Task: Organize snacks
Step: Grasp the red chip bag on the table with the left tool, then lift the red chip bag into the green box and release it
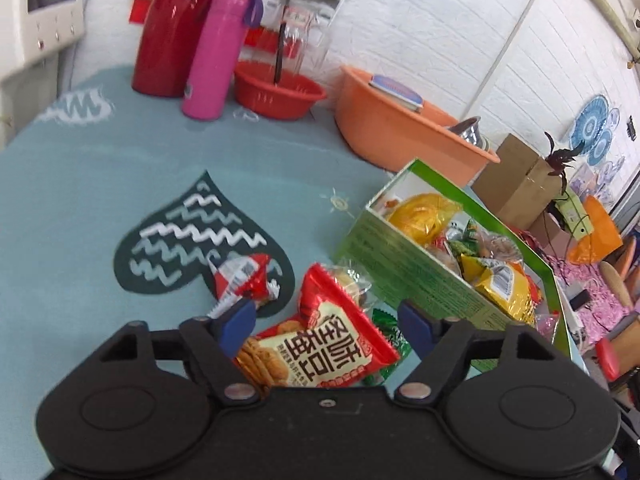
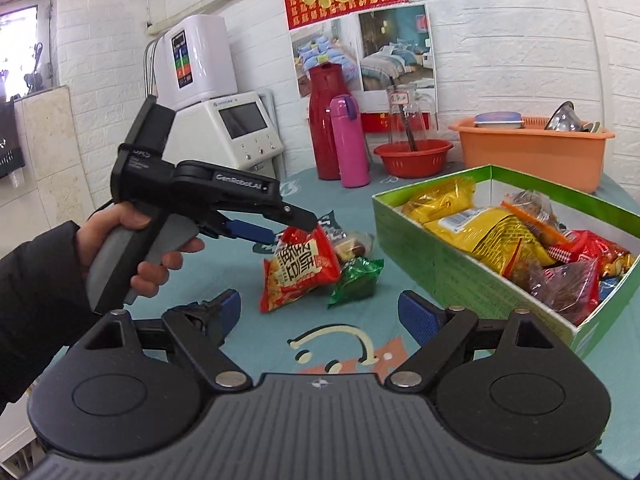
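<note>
A red biscuit packet [image 1: 320, 344] lies on the teal tablecloth, between the open blue-padded fingers of my left gripper [image 1: 326, 326]. Under it lie a green packet [image 1: 390, 340] and a clear-wrapped snack [image 1: 348, 284]. A small red and silver packet [image 1: 244, 278] lies to the left. The green box [image 1: 400, 268] full of snacks stands to the right. In the right wrist view my left gripper [image 2: 280, 228] hovers over the red packet [image 2: 298, 268], beside the green packet [image 2: 356, 278] and the box [image 2: 460, 272]. My right gripper [image 2: 320, 316] is open and empty above the cloth.
A red thermos [image 2: 326, 120], pink bottle [image 2: 352, 142], red basin [image 2: 414, 158] with a glass jug, and orange tub [image 2: 532, 152] stand at the table's far side. A white appliance [image 2: 236, 132] stands at the left. Cardboard boxes [image 1: 520, 180] sit beyond the table.
</note>
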`<action>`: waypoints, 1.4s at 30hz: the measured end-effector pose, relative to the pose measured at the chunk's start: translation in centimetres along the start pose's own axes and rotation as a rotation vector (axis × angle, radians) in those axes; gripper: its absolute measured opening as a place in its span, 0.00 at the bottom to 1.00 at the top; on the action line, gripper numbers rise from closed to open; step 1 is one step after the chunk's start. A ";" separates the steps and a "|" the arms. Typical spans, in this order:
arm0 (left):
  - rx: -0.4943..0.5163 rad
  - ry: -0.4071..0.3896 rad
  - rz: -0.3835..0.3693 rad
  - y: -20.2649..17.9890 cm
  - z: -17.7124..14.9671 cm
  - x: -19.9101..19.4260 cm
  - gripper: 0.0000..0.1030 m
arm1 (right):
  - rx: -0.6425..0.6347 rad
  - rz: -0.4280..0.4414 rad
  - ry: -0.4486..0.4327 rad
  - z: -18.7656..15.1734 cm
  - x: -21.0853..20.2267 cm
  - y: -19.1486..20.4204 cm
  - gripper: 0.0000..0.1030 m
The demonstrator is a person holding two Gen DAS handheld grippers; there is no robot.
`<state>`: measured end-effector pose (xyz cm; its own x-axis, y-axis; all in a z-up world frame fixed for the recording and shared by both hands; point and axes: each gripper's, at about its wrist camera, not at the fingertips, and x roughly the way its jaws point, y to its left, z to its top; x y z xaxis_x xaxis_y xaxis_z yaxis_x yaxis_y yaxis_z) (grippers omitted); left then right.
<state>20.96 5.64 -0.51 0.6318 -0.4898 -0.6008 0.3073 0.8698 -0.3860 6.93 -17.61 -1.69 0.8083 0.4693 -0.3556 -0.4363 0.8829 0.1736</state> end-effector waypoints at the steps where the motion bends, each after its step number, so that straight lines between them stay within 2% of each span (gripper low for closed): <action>1: 0.019 -0.001 -0.001 0.0 -0.2 0.3 0.98 | -0.002 0.004 0.009 -0.1 0.2 0.2 1.00; 4: 0.038 0.000 0.035 0.1 -0.8 1.2 0.98 | -0.003 0.017 0.036 -0.4 0.8 0.8 1.00; 5: 0.033 0.009 0.030 0.3 -1.0 1.4 0.94 | -0.007 0.021 0.042 -0.5 1.0 1.1 1.00; 7: 0.025 0.053 0.003 0.2 -1.8 1.5 0.77 | -0.018 0.028 0.055 -0.7 1.2 1.5 1.00; 8: 0.026 0.065 -0.004 -0.1 -2.3 1.2 0.76 | -0.024 0.033 0.060 -0.8 1.2 1.7 1.00; 12: 0.043 0.094 -0.107 -2.2 -4.6 -0.7 0.76 | -0.026 0.036 0.083 -1.2 1.7 1.8 1.00; 14: 0.061 0.093 -0.128 -3.1 -5.5 -1.4 0.78 | -0.020 0.031 0.098 -1.4 2.2 1.8 1.00; 19: 0.050 0.077 -0.084 -3.3 -5.7 -1.5 0.83 | -0.038 0.020 0.127 -1.4 3.7 1.5 1.00; 23: -0.022 0.055 -0.074 -2.0 -4.8 -1.1 0.82 | -0.061 0.031 0.145 -0.6 6.0 1.0 1.00; 30: -0.020 0.058 -0.071 -1.5 -3.9 0.0 0.79 | -0.052 0.072 0.189 0.5 9.8 -0.3 1.00; 31: -0.019 0.063 -0.071 -1.4 -3.8 0.2 0.77 | -0.050 0.076 0.194 0.6 10.2 -0.3 1.00; 33: -0.025 0.075 -0.069 -1.2 -3.8 0.8 0.65 | -0.039 0.084 0.206 0.6 10.9 -0.5 1.00; 34: -0.021 0.081 -0.060 -1.2 -3.9 1.1 0.54 | -0.027 0.087 0.219 0.5 11.3 -0.7 1.00; 35: -0.014 0.091 -0.059 -1.2 -4.0 1.4 0.48 | -0.015 0.095 0.215 0.3 11.4 -0.7 1.00; 37: -0.006 0.089 -0.057 -1.5 -4.3 1.4 0.47 | -0.013 0.091 0.206 0.0 11.1 -0.4 0.99; 39: 0.019 0.083 -0.045 -2.2 -4.6 0.8 0.46 | -0.029 0.083 0.200 -0.1 10.4 -0.1 0.93; 42: 0.026 0.075 -0.059 -3.1 -4.9 -0.2 0.46 | -0.037 0.073 0.180 -0.1 9.0 0.2 0.91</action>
<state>16.38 2.80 -2.63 0.5570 -0.5429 -0.6285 0.3618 0.8398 -0.4047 14.06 -13.25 -4.94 0.6917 0.5189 -0.5023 -0.5083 0.8439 0.1718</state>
